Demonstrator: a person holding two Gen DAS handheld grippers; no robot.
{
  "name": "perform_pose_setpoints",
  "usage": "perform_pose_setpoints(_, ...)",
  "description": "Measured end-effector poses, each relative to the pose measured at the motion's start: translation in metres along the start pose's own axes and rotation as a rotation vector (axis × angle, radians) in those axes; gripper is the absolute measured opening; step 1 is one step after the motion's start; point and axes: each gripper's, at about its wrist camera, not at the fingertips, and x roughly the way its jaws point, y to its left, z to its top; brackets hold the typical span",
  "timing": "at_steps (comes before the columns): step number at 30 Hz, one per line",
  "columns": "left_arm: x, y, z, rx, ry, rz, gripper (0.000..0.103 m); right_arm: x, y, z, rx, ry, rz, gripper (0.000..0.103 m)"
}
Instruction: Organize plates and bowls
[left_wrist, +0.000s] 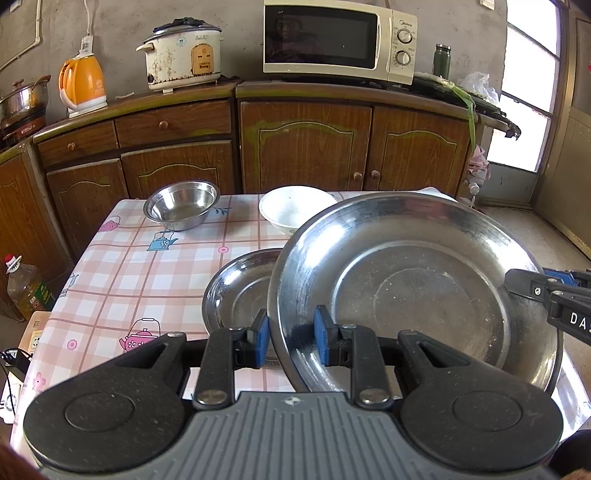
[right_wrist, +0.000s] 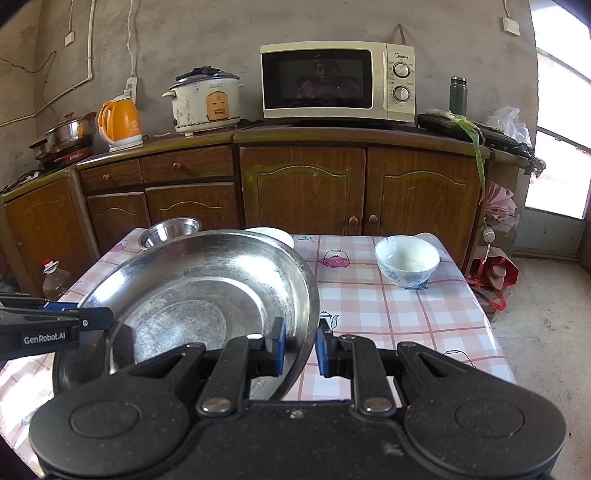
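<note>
A large steel plate is held above the table by both grippers. My left gripper is shut on its left rim. My right gripper is shut on its right rim; the plate also shows in the right wrist view. A smaller steel plate lies on the table, partly under the large one. A steel bowl and a white bowl stand at the table's far edge. A blue-patterned white bowl stands at the far right.
The table has a pink checked cloth. Wooden cabinets stand behind it with a microwave, rice cooker and orange kettle. An oil bottle stands on the floor at left.
</note>
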Motion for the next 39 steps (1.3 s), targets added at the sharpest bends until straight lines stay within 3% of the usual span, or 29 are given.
perform_pose_setpoints(39,0.000,0.011,-0.027,-0.004,0.044,0.013,0.025,0.001,0.009,-0.027,-0.012,0.062,0.042,0.023)
